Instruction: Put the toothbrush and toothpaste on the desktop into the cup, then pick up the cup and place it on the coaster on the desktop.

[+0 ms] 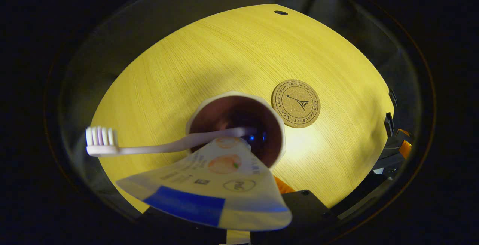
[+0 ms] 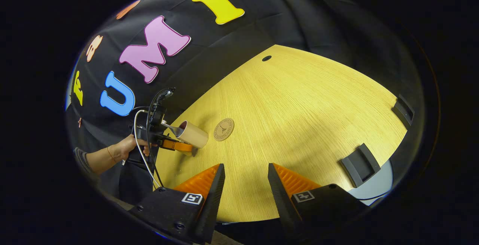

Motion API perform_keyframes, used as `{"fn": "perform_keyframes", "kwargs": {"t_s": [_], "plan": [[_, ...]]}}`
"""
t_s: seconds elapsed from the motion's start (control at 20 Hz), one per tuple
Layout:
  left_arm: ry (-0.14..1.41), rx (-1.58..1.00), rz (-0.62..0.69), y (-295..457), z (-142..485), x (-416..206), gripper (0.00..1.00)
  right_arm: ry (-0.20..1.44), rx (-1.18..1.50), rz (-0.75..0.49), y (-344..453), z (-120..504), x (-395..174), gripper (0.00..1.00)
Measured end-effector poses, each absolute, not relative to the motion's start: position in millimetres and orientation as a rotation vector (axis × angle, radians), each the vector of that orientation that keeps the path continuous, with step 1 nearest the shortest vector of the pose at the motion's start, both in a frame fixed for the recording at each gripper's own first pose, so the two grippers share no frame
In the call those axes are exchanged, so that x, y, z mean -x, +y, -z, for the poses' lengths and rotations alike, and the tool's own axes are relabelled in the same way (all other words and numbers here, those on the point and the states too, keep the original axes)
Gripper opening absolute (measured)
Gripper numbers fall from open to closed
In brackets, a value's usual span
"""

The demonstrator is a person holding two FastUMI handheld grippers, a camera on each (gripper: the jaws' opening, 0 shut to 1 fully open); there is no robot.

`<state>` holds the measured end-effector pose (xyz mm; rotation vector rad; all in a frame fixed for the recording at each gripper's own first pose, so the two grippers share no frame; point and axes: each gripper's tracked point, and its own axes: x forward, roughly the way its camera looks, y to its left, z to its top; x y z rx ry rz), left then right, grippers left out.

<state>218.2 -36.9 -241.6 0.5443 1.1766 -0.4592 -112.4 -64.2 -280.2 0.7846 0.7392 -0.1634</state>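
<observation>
Nearby, the coaster [image 1: 295,103] lies flat on the wooden desktop [image 2: 307,103].

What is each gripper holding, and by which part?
Right gripper is open, empty. Left gripper reaches the cup's side; toothpaste hides the contact, so a hold cannot be told.

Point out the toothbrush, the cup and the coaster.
toothbrush [image 1: 100,137]: left gripper view, on its bristle head.
cup [image 1: 235,113]: left gripper view, on its dark inner wall.
coaster [image 1: 296,103]: left gripper view, on its cork face.
</observation>
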Motion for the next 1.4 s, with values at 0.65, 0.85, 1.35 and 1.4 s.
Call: {"fn": "perform_keyframes", "kwargs": {"t_s": [0.65, 0.85, 1.35, 1.4], "plan": [[1.074, -0.542, 0.519, -75, 213, -217, 0.68, 0.745, -0.778, 0.134, -69, 281, 111, 0.72], [1.073, -0.585, 0.554, -104, 216, -215, 0.68, 0.732, -0.798, 0.161, -84, 282, 115, 0.72], [1.100, -0.627, 0.580, -145, 233, -216, 0.68, 0.735, -0.815, 0.162, -98, 281, 123, 0.71], [1.102, -0.635, 0.578, -146, 234, -217, 0.68, 0.739, -0.814, 0.163, -99, 282, 124, 0.72]]}}
